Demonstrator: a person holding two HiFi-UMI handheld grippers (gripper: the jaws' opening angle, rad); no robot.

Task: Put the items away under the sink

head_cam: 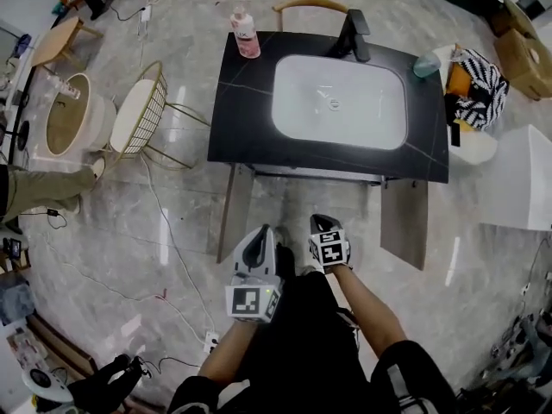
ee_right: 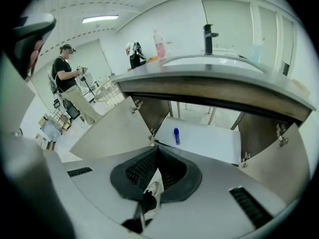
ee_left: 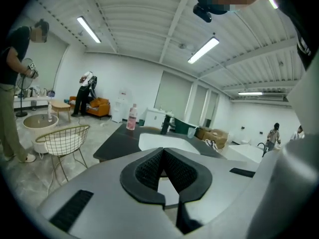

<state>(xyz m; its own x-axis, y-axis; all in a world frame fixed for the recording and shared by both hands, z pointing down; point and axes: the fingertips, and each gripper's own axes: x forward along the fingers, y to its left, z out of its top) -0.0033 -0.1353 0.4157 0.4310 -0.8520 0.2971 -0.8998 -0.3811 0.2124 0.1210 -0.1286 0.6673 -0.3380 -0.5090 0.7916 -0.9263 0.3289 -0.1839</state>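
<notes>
Facing a black vanity desk (head_cam: 241, 119), set ahead of and above both pairs of fingers. Under its top, straight beyond the right gripper (ee_right: 156, 149), an open cabinet: left door (ee_right: 112, 131) and right door (ee_right: 281, 151) swung wide, probably to leave the white shelf (ee_right: 209, 141) within reach. Sunk into the desk top, a white sink (head_cam: 302, 119), bare inside. Nothing carried in the right gripper: fingers pressed together, aimed down toward the shelf. Same for the left gripper (ee_left: 162, 151), fingers closed tip to tip on nothing, aimed higher, across the desk top. Probably between carries, judging from empty fingers and goods left up top. Well beyond the left fingers, on the far left corner of the desk, a pink bottle (ee_left: 131, 117), upright and untouched. Nearer, behind the sink, a black tap (ee_left: 166, 124); just right of that, a teal cup (ee_left: 192, 131), likewise waiting. Smallest of all, lying on the shelf just beyond the right fingers: a blue item (ee_right: 176, 136), seemingly stowed already, too small to name.
</notes>
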